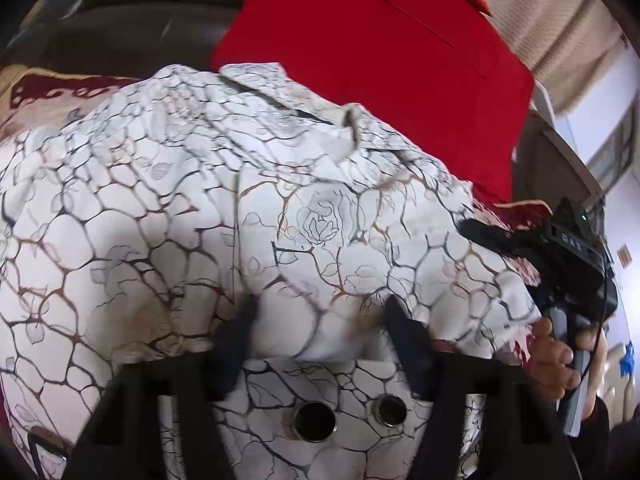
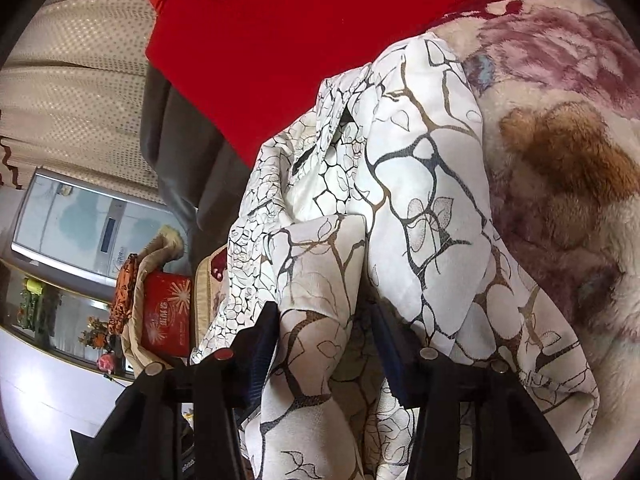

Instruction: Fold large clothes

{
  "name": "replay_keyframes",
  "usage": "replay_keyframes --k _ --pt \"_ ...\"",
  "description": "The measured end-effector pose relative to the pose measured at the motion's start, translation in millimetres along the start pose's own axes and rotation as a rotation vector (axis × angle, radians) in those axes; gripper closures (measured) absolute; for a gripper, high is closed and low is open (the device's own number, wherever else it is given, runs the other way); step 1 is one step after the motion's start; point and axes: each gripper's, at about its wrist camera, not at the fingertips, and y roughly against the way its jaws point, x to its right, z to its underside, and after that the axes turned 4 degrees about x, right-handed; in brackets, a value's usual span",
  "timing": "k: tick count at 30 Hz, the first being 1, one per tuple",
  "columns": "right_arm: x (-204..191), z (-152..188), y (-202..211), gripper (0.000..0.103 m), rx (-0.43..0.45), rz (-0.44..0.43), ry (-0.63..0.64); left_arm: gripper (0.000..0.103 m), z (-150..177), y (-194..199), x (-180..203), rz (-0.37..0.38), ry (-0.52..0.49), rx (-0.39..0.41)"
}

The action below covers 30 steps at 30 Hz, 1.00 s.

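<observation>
White crackle-print garment (image 1: pixel 248 216) (image 2: pixel 400 208) rumpled, bunched on floral blanket (image 2: pixel 560 160).

Red cloth (image 1: pixel 372 64) behind; floral blanket (image 2: pixel 560 160) beneath; red box (image 2: pixel 166 312) beyond.

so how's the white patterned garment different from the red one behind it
The white garment carries a dark and tan vein-and-rose print; the red garment is plain. The white one lies rumpled and bunched, the red one flat and smooth. Both claws, left and right, have white cloth between their fingers; nothing touches the red one. Both lie on the same flowered blanket.
</observation>
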Motion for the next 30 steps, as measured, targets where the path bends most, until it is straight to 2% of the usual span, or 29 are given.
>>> replay_keyframes --k 2,5,8,10,11,12,13,15,19,23,25,28,30 --pt "1 0 0 0.052 -0.004 -0.003 -0.002 0.062 1 -3 0 -0.006 -0.004 -0.011" --pt "2 -1 -1 0.052 -0.008 -0.004 -0.005 0.062 -1 -2 0 -0.012 -0.01 0.0" --pt "2 -1 -2 0.052 -0.009 -0.004 -0.007 0.051 -1 -5 -1 -0.02 0.006 -0.002" --pt "2 -2 -2 0.052 -0.01 -0.003 -0.005 0.053 -1 -6 1 -0.018 -0.004 0.016" --pt "2 -1 -1 0.052 -0.01 -0.004 -0.006 0.059 -2 -5 3 -0.018 -0.014 0.03" --pt "2 -2 -1 0.052 -0.011 -0.005 -0.007 0.077 -2 -2 4 -0.007 -0.026 0.052" --pt "3 -2 -1 0.052 -0.01 -0.009 -0.009 0.084 -3 1 5 0.005 -0.035 0.071" --pt "4 -2 1 0.052 -0.004 -0.019 -0.014 0.09 -5 6 7 0.012 -0.047 0.099" --pt "1 -2 10 0.051 0.04 -0.083 -0.013 0.093 -7 24 6 0.011 -0.066 0.189" --pt "-5 -6 26 0.051 0.112 -0.132 -0.001 0.094 -15 47 -2 -0.091 -0.075 0.308" --pt "-8 -8 34 0.051 0.146 -0.139 0.01 0.094 -18 60 -12 -0.181 -0.074 0.369" --pt "-12 -7 38 0.051 0.165 -0.121 0.035 0.094 -20 67 -20 -0.348 -0.105 0.393" --pt "-13 -7 37 0.051 0.16 -0.129 0.039 0.094 -20 68 -25 -0.401 -0.11 0.388"
